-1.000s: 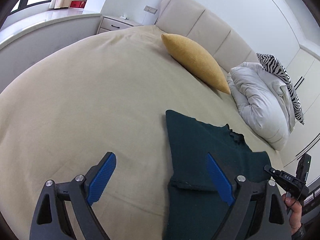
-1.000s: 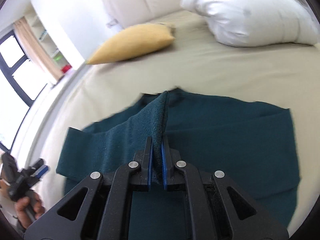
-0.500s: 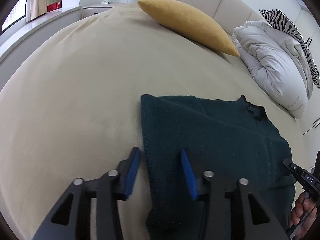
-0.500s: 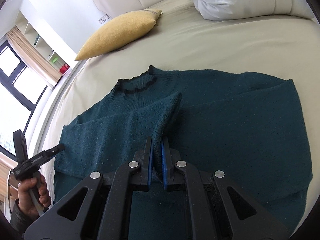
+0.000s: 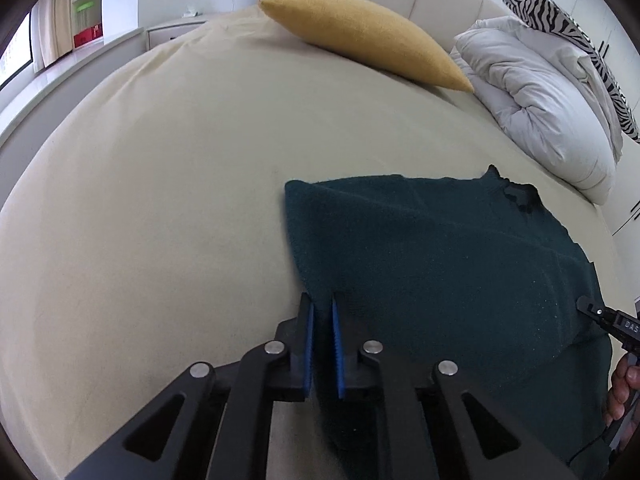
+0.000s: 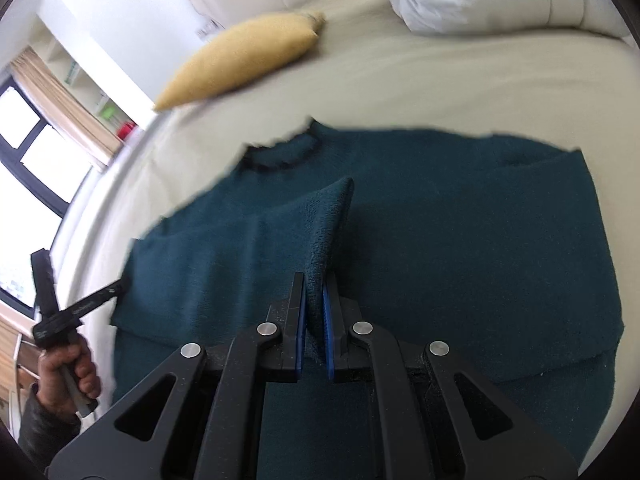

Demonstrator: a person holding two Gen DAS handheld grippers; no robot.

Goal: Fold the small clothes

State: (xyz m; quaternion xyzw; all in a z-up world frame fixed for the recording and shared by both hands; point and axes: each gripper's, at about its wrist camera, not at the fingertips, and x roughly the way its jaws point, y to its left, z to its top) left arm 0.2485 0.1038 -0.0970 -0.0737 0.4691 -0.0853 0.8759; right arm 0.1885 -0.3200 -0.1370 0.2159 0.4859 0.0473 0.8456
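Note:
A dark teal knitted sweater (image 5: 440,264) lies spread on the beige bed, its neck toward the headboard. My left gripper (image 5: 321,312) is shut on the sweater's left side edge. My right gripper (image 6: 314,292) is shut on a raised fold of the sweater (image 6: 460,240), which stands up in a ridge between the blue pads. The right gripper's tip also shows at the right edge of the left wrist view (image 5: 600,316). The left gripper shows at the left of the right wrist view (image 6: 80,304), held by a hand.
A yellow cushion (image 5: 360,36) lies near the headboard. A white duvet (image 5: 540,96) and a zebra-striped pillow (image 5: 568,20) are piled at the right. The beige bedsheet (image 5: 160,200) stretches to the left. A nightstand (image 5: 180,28) stands beyond the bed.
My left gripper has moved down to the sweater's left edge and closed on it. My right gripper stays shut on the raised fold and has shifted slightly.

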